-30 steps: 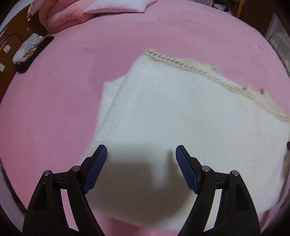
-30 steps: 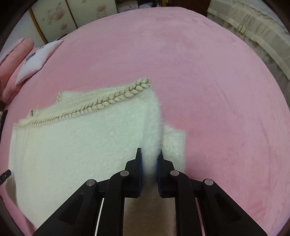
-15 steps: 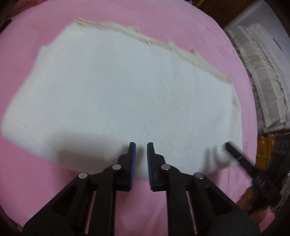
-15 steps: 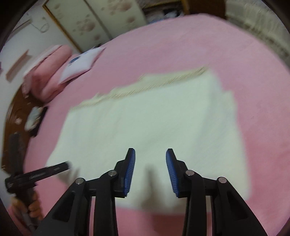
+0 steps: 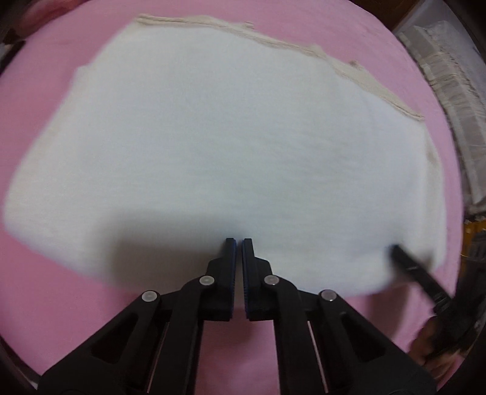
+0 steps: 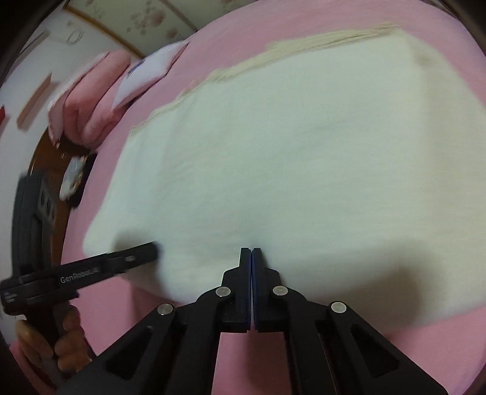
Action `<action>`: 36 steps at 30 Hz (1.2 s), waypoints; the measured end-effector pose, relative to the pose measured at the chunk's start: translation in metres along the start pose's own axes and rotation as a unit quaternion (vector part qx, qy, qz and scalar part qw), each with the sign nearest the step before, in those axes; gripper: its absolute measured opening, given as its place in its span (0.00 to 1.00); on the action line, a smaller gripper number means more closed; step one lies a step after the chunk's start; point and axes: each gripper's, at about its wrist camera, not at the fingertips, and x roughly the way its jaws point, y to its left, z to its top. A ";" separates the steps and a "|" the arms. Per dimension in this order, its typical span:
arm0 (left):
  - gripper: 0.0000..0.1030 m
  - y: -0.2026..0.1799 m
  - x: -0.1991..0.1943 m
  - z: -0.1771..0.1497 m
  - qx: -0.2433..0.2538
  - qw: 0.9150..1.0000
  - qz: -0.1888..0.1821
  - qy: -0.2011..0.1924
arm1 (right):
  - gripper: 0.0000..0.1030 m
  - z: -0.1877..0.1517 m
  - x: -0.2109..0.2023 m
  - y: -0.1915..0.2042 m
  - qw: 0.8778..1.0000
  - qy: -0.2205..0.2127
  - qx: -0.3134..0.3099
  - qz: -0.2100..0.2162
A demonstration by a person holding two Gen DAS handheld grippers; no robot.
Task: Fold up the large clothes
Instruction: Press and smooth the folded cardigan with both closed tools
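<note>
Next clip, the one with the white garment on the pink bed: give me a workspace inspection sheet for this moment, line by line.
Surface: pink bedspread, soft, largely covered by the garment.
Job's things: white fleecy garment lying flat and folded, beige braided trim along its far edge.
Clutter: pink cushions and a white pillow at the bed's far end.
Grippers: left claw shut at the garment's near edge; right claw shut at the same edge. Whether either pinches fabric cannot be told.
Cables: nothing seen.
Surroundings: floral-panelled doors; cream frilled fabric beside the bed. Both views motion-blurred.
</note>
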 end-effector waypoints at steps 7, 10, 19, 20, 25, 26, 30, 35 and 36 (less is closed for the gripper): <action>0.01 0.092 -0.005 -0.008 -0.101 0.994 0.038 -0.006 | 0.00 -0.013 -0.091 -0.112 0.983 -0.075 0.079 -0.150; 0.01 0.097 -0.011 -0.009 -0.143 0.989 0.030 0.004 | 0.00 -0.013 -0.104 -0.116 0.965 -0.082 0.075 -0.236; 0.01 -0.023 -0.043 0.006 -0.023 0.995 -0.092 -0.013 | 0.00 -0.018 -0.109 -0.021 0.986 -0.158 0.025 -0.055; 0.01 -0.044 -0.036 0.011 -0.013 0.995 -0.100 -0.011 | 0.00 -0.017 -0.101 -0.005 0.989 -0.147 0.009 -0.021; 0.01 -0.070 -0.001 0.024 0.028 0.994 -0.106 0.031 | 0.00 -0.018 -0.029 0.037 0.996 -0.030 -0.022 0.082; 0.01 -0.068 0.007 0.030 0.027 0.993 -0.109 0.034 | 0.00 -0.018 -0.018 0.040 0.996 -0.019 -0.025 0.088; 0.01 -0.049 0.025 0.041 0.025 0.991 -0.125 0.036 | 0.00 -0.008 0.020 0.044 0.996 0.002 -0.023 0.086; 0.01 -0.042 0.055 0.075 -0.008 0.988 -0.150 0.021 | 0.00 0.037 0.044 0.043 0.995 -0.022 -0.006 0.099; 0.01 -0.040 0.057 0.080 -0.015 0.988 -0.153 0.010 | 0.00 0.045 0.049 0.043 0.995 -0.023 -0.011 0.100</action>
